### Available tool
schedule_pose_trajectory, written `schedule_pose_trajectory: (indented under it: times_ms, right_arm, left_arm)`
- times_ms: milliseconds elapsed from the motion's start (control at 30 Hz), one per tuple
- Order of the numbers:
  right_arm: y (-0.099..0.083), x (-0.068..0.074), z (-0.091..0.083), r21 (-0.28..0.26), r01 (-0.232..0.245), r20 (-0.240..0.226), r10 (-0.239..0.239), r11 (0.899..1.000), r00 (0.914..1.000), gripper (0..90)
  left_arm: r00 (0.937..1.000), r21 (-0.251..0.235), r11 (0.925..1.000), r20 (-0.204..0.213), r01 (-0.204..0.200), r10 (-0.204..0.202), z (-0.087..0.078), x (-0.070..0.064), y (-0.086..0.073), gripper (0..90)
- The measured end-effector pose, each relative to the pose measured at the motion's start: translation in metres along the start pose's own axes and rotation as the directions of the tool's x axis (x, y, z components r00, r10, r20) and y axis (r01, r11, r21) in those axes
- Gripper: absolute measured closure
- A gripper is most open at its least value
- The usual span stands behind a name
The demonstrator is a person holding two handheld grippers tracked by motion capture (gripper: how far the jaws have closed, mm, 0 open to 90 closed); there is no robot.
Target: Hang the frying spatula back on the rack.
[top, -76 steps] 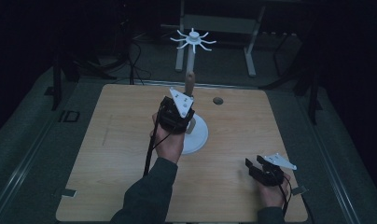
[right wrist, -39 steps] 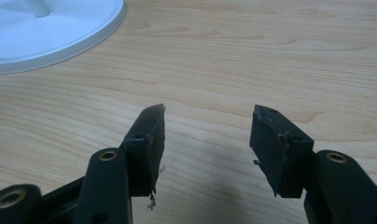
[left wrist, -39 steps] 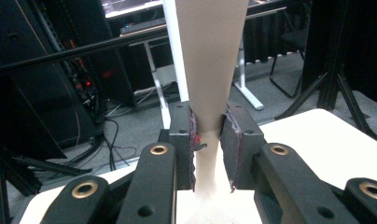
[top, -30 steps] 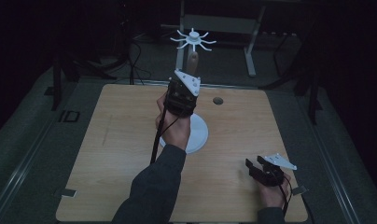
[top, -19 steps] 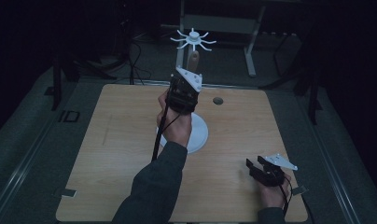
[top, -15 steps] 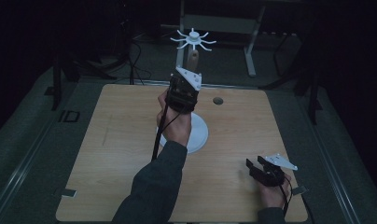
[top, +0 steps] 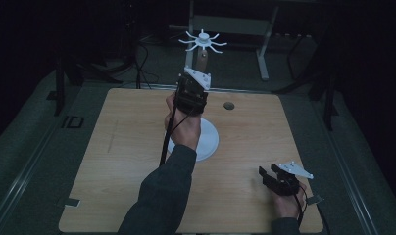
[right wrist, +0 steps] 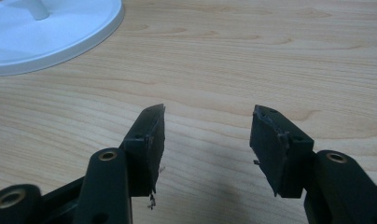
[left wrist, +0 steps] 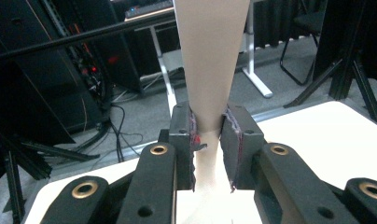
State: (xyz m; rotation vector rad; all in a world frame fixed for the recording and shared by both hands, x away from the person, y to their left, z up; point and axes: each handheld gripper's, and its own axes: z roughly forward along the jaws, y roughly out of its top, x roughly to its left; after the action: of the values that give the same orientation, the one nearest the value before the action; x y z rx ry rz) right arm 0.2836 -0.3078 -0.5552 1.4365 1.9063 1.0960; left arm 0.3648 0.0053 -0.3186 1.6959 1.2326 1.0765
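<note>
Left gripper view: left gripper [left wrist: 209,140] clamped on stand's wooden post [left wrist: 211,60], looks stiff & top-heavy, so grip low near base; right gripper [right wrist: 206,149] wide open.

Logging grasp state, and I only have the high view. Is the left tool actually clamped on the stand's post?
Observer: Yes. In the left gripper view, the left tool is shut on the tan post from both sides.
Operator: Right tool?
Observer: The right tool is open, with nothing between its jaws and the wooden table beneath.
Operator: Is it near the stand?
Observer: No, it's apart. The white base sits at the upper left of the right gripper view.
</note>
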Motion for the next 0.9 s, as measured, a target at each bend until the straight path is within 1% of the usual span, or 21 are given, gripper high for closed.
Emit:
schedule_pose_trajectory:
  times_ms: [167, 200, 433, 600, 700, 767, 800, 900]
  right_arm:
    - [0.0, -0.0002, -0.0002, -0.001, 0.0, 0.001, 0.0, 1.0, 1.0, 44.7]
    - [0.0, -0.0002, -0.0002, -0.001, 0.001, 0.001, -0.001, 1.0, 1.0, 44.7]
    - [0.0, -0.0002, -0.0005, -0.002, 0.001, 0.002, -0.001, 1.0, 1.0, 44.7]
    - [-0.0002, -0.0005, -0.0005, 0.0, 0.001, 0.003, -0.001, 1.0, 1.0, 44.7]
    - [-0.0004, -0.0004, -0.0005, 0.001, 0.003, 0.002, -0.003, 1.0, 1.0, 44.6]
    - [-0.0004, -0.0005, -0.0005, 0.001, 0.003, 0.002, -0.003, 1.0, 1.0, 44.6]
    - [-0.0004, -0.0006, -0.0006, 0.002, 0.003, 0.002, -0.003, 1.0, 1.0, 44.6]
    - [-0.0006, -0.0004, -0.0005, 0.002, 0.003, 0.002, -0.003, 1.0, 1.0, 44.5]
  left_arm:
    - [1.0, 0.017, 0.9999, 0.005, 0.001, -0.001, 0.0029, 0.0017, -0.0011, 75.3]
    - [1.0, 0.025, 0.9997, 0.007, -0.006, 0.005, 0.0042, 0.0025, -0.0019, 75.3]
    - [0.9999, 0.026, 0.9997, 0.01, -0.002, 0.002, 0.0051, 0.0037, -0.0008, 75.2]
    - [0.9999, 0.022, 0.9997, 0.012, 0.002, -0.002, 0.0055, 0.0049, -0.0012, 75.1]
    - [0.9998, 0.016, 0.9998, 0.016, -0.007, 0.007, 0.0049, 0.0041, -0.0025, 75.0]
    - [0.9997, 0.015, 0.9999, 0.022, -0.009, 0.008, 0.0043, 0.0042, -0.0032, 74.9]
    - [0.9993, 0.007, 0.9999, 0.035, -0.014, 0.013, 0.0034, 0.0036, -0.0047, 74.9]
    - [0.9989, -0.002, 0.9998, 0.044, -0.017, 0.017, 0.0016, 0.0032, -0.0067, 74.0]
